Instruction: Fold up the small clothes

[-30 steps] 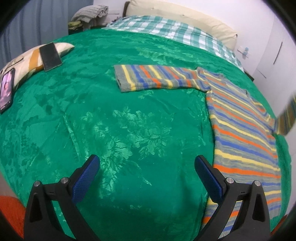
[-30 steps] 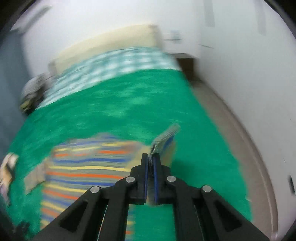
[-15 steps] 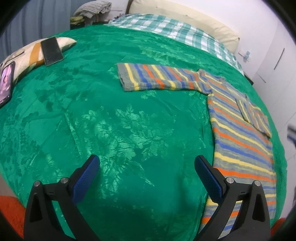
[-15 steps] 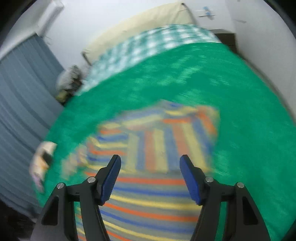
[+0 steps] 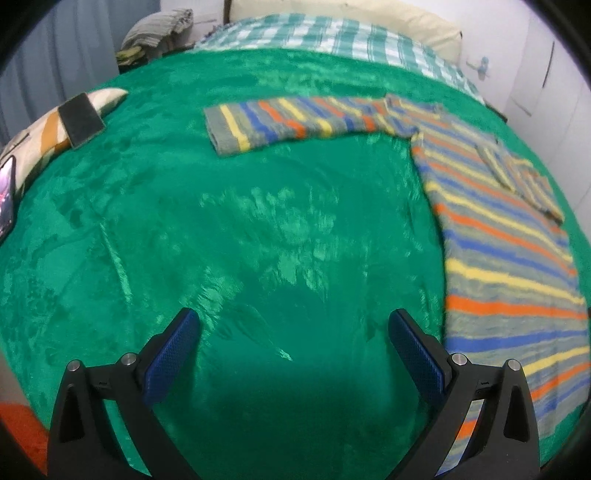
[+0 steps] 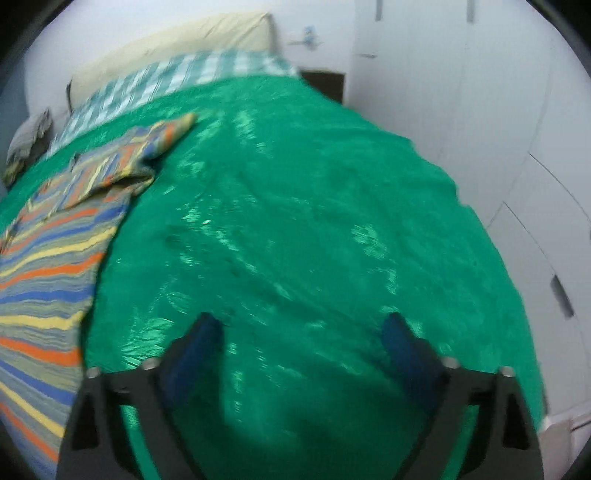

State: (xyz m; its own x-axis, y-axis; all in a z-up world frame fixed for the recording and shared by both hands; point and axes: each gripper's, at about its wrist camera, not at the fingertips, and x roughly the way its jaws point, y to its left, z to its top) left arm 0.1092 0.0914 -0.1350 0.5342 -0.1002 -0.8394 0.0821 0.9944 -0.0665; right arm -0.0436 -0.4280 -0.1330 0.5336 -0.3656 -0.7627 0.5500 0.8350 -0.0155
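A striped knit sweater in grey, blue, orange and yellow lies flat on the green bedspread. Its left sleeve stretches out sideways. Its right sleeve lies folded over the chest. My left gripper is open and empty above bare bedspread, left of the sweater body. In the right wrist view the sweater lies at the left with the folded sleeve on top. My right gripper is open and empty over bare bedspread, right of the sweater.
A patterned cushion with a dark phone on it lies at the left edge, beside another phone. A checked sheet and cream pillow lie at the head. White cabinet doors stand right of the bed.
My right gripper let go of the right sleeve, which now lies folded on the chest, and moved right off the sweater. My left gripper stayed open and shifted slightly.
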